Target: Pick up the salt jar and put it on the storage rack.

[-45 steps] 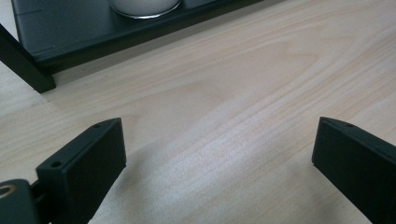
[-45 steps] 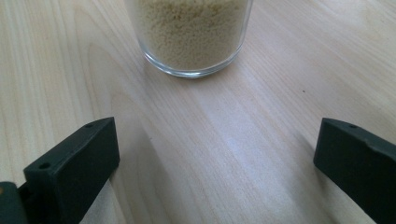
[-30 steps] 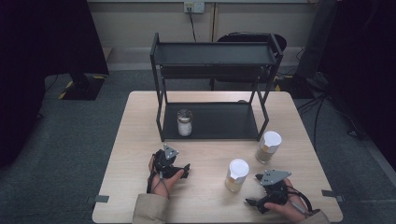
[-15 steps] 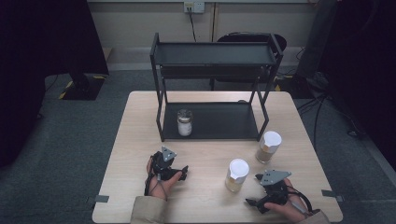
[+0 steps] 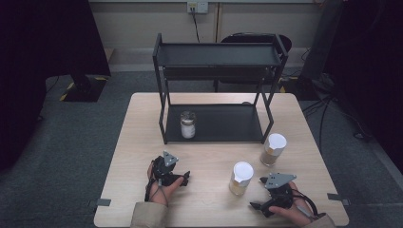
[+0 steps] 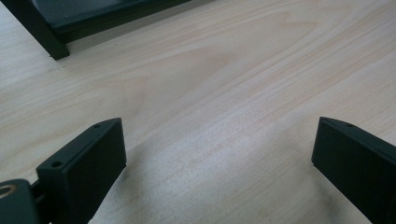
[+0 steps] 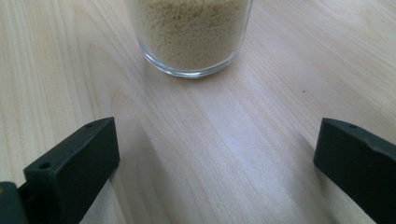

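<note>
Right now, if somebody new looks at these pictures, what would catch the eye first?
First, the black two-level rack at the far side of the wooden table, with one small jar on its lower shelf. Next, two white-lidded jars: the near jar, holding pale grains, just ahead of the right gripper, and the far jar by the rack's right leg. Both the right and the left gripper have their jaws apart and empty.

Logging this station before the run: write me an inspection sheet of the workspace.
Surface: pale wooden table, bare around the grippers.
Job's things: two white-lidded glass jars of yellow grain, near jar and far jar, upright, apart.
Clutter: black metal two-tier rack; small metal-lidded jar on its lower shelf.
Grippers: left gripper open, empty; right gripper open, facing the near jar.
Cables: wall cable.
Surroundings: grey carpet, black chair.
</note>
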A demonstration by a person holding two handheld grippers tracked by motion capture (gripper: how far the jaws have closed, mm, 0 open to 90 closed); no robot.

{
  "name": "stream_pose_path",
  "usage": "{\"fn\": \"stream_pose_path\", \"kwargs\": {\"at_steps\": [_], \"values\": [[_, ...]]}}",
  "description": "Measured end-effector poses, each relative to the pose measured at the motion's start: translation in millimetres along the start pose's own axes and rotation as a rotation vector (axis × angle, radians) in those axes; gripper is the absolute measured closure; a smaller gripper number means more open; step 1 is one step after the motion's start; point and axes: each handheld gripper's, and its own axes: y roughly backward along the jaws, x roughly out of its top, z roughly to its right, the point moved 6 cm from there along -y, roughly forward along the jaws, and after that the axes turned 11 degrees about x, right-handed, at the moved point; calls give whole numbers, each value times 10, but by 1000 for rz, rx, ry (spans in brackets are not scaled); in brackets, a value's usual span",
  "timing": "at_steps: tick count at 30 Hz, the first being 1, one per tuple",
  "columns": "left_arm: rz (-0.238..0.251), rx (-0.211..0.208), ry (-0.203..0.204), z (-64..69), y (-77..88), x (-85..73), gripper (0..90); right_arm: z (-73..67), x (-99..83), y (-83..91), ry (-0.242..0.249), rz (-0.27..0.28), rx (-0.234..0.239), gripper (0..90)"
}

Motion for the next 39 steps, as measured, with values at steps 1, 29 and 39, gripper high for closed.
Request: {"fn": "stream_pose_path", "kwargs": {"at_steps": [1,29,39], "values": [[-1,1,-2,-2,5,-1,27,0,0,0,0,0,0,0],[-34,-14,-19,-1,-5,-11,15,0,0,0,0,0,0,0],[-37,-9,-13,14,-9,-6,1,-4,1,-1,-2,0,-2,0]]}}
